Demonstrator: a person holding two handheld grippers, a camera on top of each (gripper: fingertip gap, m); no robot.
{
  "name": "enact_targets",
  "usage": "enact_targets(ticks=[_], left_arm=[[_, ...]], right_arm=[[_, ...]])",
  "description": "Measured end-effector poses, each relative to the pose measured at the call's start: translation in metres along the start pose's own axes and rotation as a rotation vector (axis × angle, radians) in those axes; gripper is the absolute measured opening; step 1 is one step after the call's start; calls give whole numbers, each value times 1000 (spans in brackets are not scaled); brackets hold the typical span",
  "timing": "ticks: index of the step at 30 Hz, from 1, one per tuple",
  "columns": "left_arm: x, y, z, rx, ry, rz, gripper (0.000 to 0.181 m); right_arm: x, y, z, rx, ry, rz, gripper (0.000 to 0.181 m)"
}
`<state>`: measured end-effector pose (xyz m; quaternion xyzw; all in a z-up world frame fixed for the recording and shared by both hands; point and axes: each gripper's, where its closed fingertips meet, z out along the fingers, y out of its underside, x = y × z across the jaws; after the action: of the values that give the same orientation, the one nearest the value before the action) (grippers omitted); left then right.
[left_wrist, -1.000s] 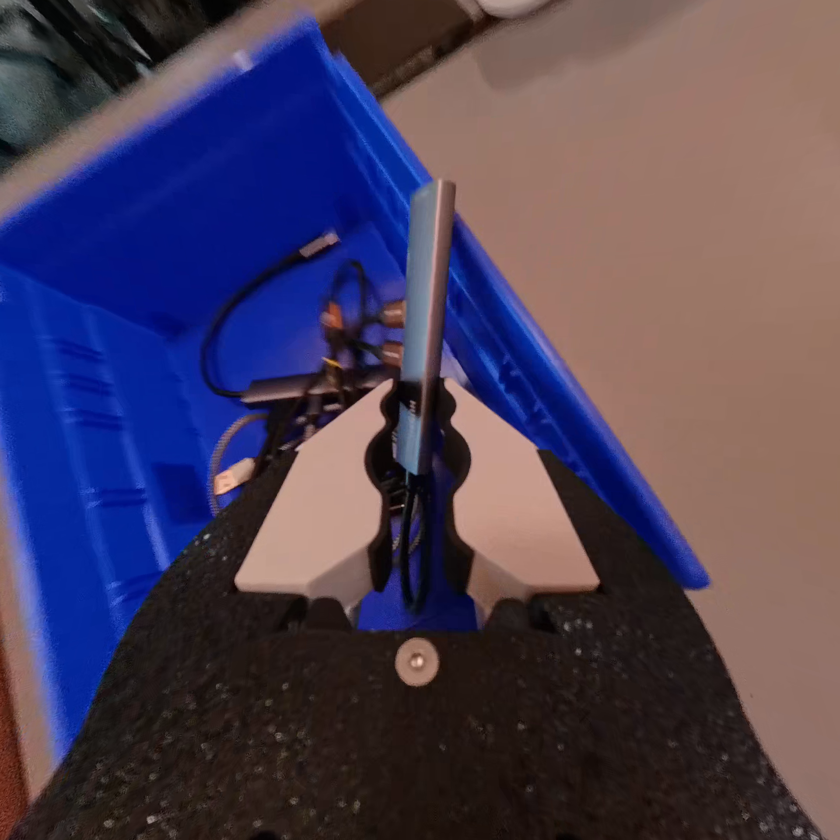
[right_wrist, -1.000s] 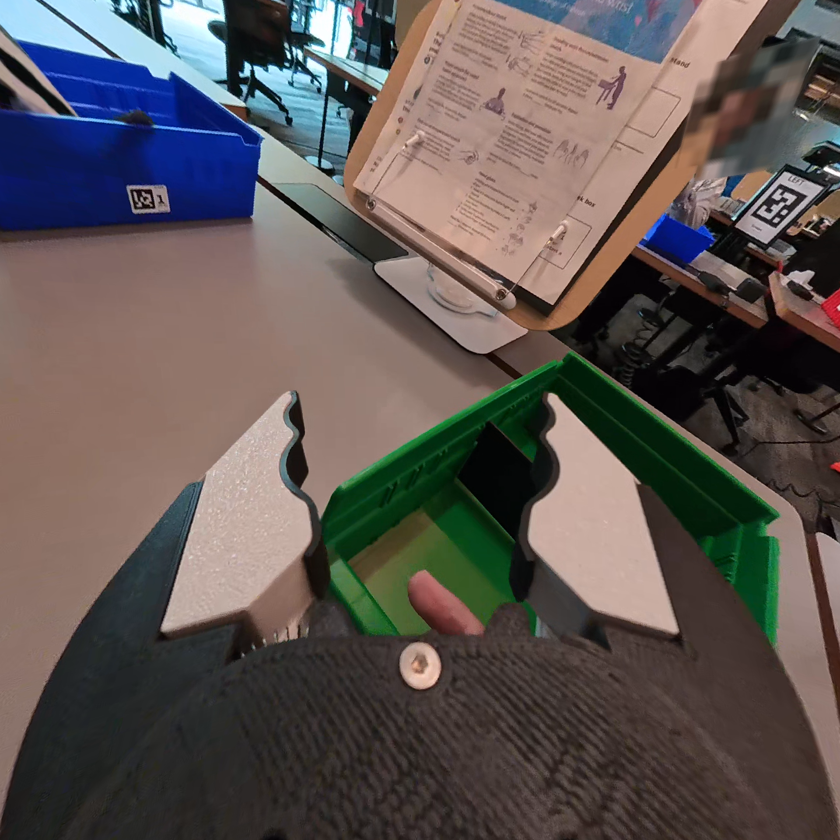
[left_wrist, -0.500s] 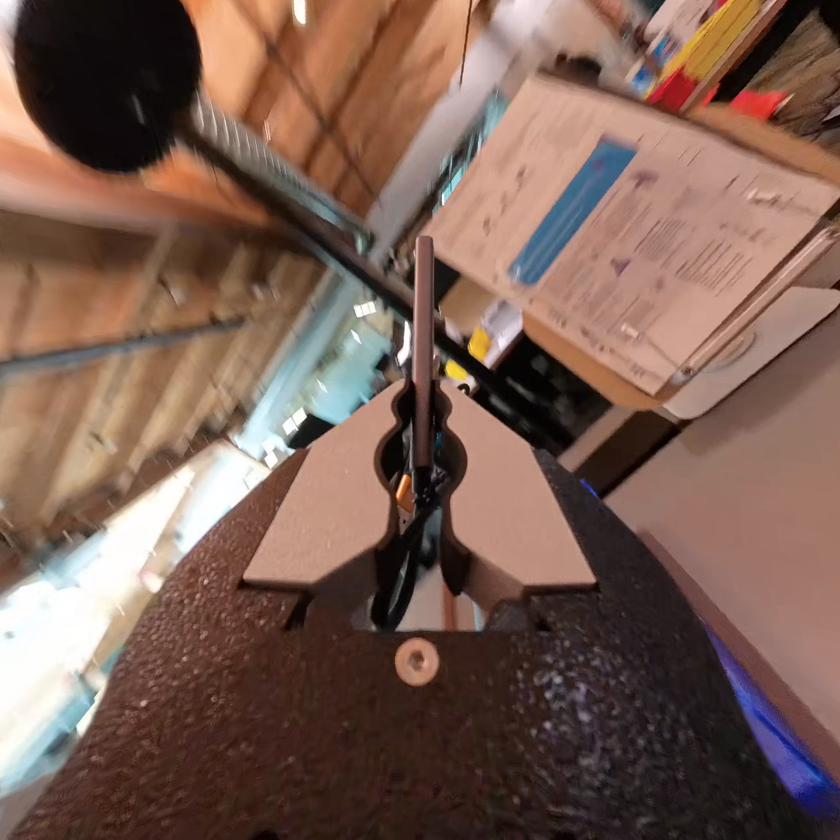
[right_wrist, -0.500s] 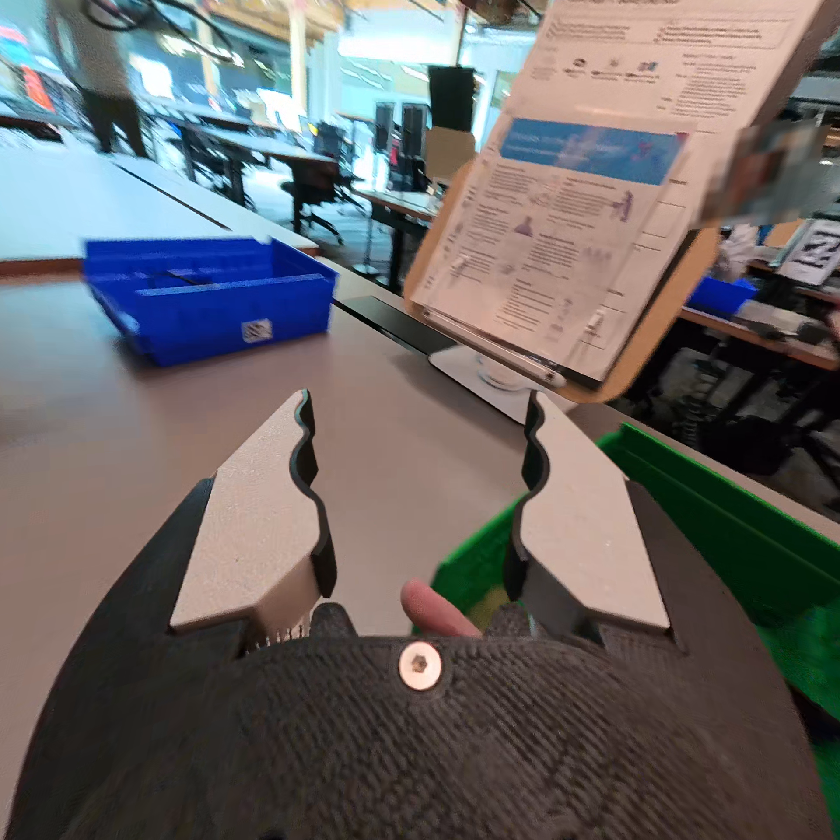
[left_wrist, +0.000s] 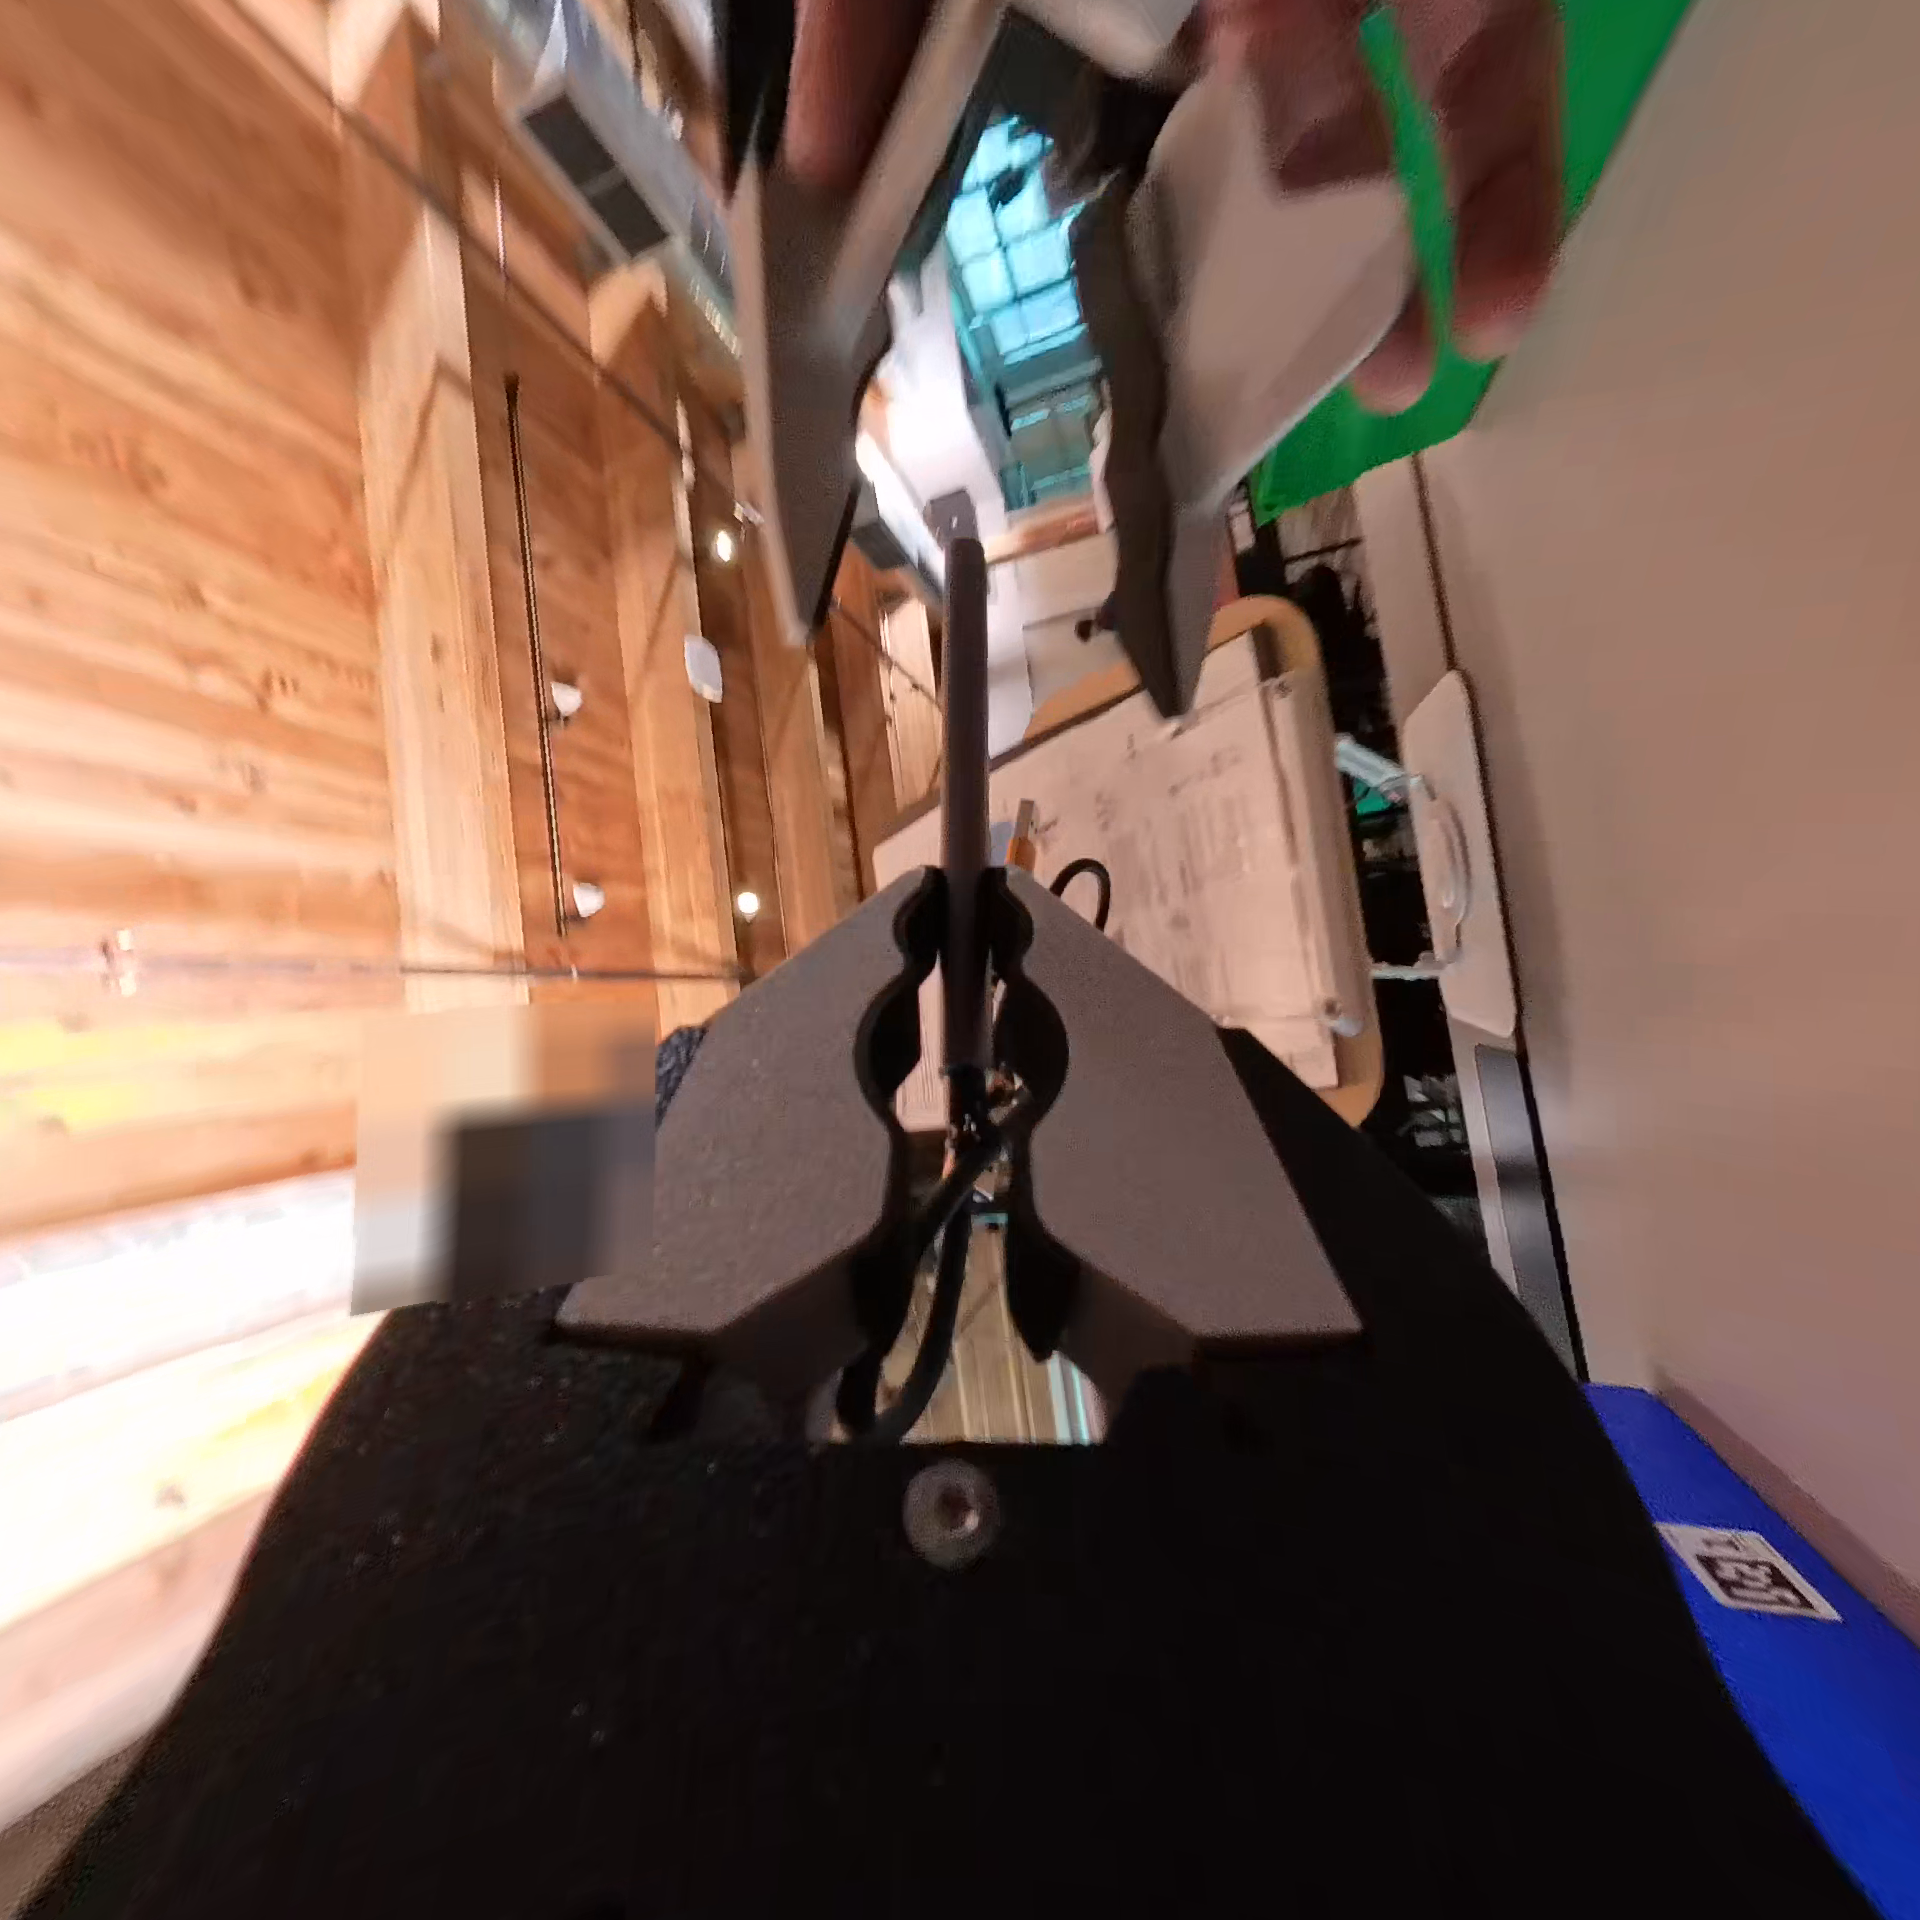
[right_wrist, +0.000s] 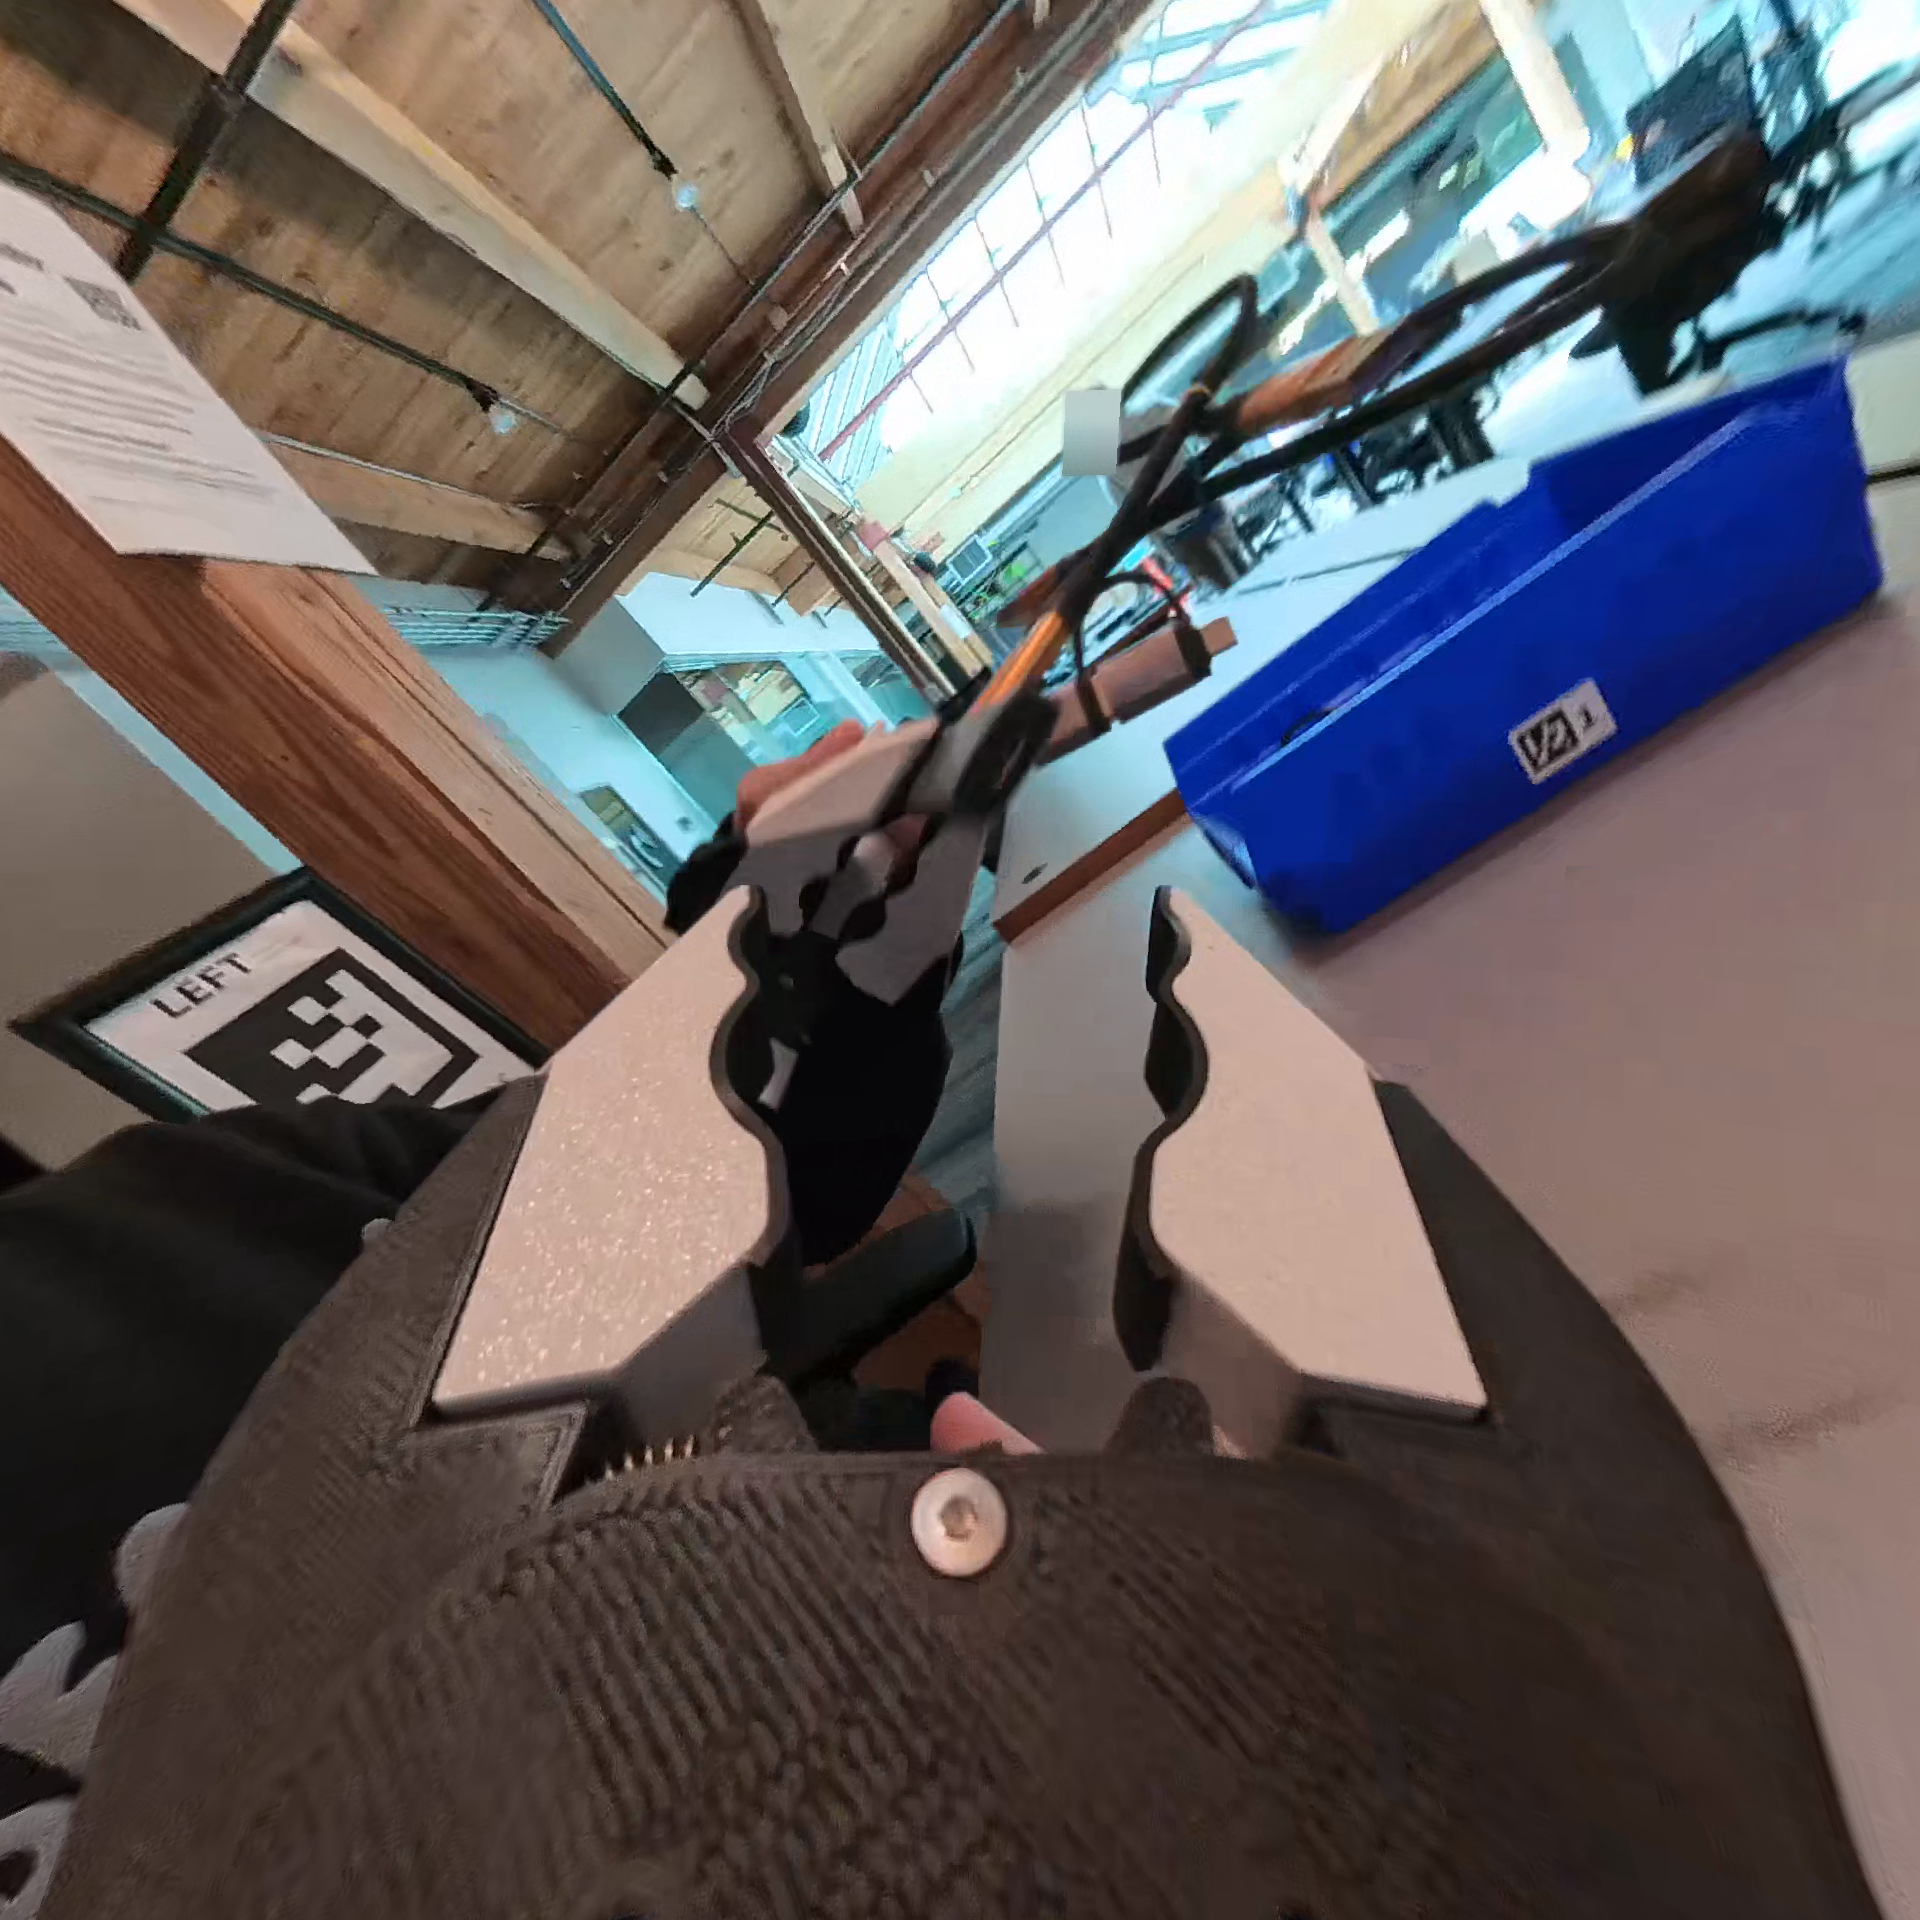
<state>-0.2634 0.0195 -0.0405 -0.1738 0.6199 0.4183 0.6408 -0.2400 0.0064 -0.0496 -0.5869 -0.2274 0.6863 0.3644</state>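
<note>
Blue bin (right_wrist: 1538, 686) and green bin (left_wrist: 1340, 436) on grey table (right_wrist: 1662, 1039).

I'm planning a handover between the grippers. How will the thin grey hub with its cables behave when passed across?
The hub looks stiff: it stands straight out of the shut left gripper. Its cables look floppy, looping loose, and may swing or snag. Held edge-on by one end, it could pivot. The right gripper is open.

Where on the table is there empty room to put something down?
The grey table is bare on the near side of the blue bin, beside the open right gripper. It is crowded up where the left gripper grips the slim device with dangling cables.
</note>
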Motion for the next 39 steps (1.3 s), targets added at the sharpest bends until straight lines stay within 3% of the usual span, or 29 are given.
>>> enact_targets(ticks=[4, 7, 8, 11, 14, 16, 18, 22, 25, 27, 29, 33, 35, 39], left_arm=[[27, -29, -1, 127, 31, 71, 7], [33, -36, -3, 187, 32, 74, 7], [34, -36, -3, 203, 39, 66, 7], [36, -31, -1, 216, 44, 19, 8], [29, -4, 9, 89, 24, -149, 24], [24, 23, 13, -25, 20, -320, 52], [20, 43, 12, -100, 25, -569, 66], [27, 53, 0, -121, 100, -1162, 64], [49, 38, -7, -96, 295, -1656, 66], [58, 31, -11, -64, 366, -1947, 73], [70, 32, -14, -81, 400, -2185, 67], [93, 32, -21, -77, 468, -2427, 71], [92, 22, -26, 48, 582, -2535, 79], [78, -10, -43, 354, 909, -2663, 78]], right_arm=[[15, 6, -9, -13, -90, 124, 54], [18, 28, -14, -141, -134, 122, 23], [19, 34, -15, -168, -143, 110, 13], [20, 37, -14, -175, -173, 71, 11], [23, 33, -11, -137, -183, 72, 9], [31, 27, -8, -92, -142, 66, 8], [37, 16, -7, -21, -99, 65, 9], [49, 1, -8, 70, 45, -127, 8], [51, 2, -9, 20, 174, -462, 8], [49, 3, -6, -3, 229, -593, 8], [47, 4, -2, -14, 264, -687, 7], [44, 13, 6, -29, 255, -778, 8], [39, 18, 5, -38, 225, -900, 8], [16, 36, 5, -66, 52, -1027, 7]])
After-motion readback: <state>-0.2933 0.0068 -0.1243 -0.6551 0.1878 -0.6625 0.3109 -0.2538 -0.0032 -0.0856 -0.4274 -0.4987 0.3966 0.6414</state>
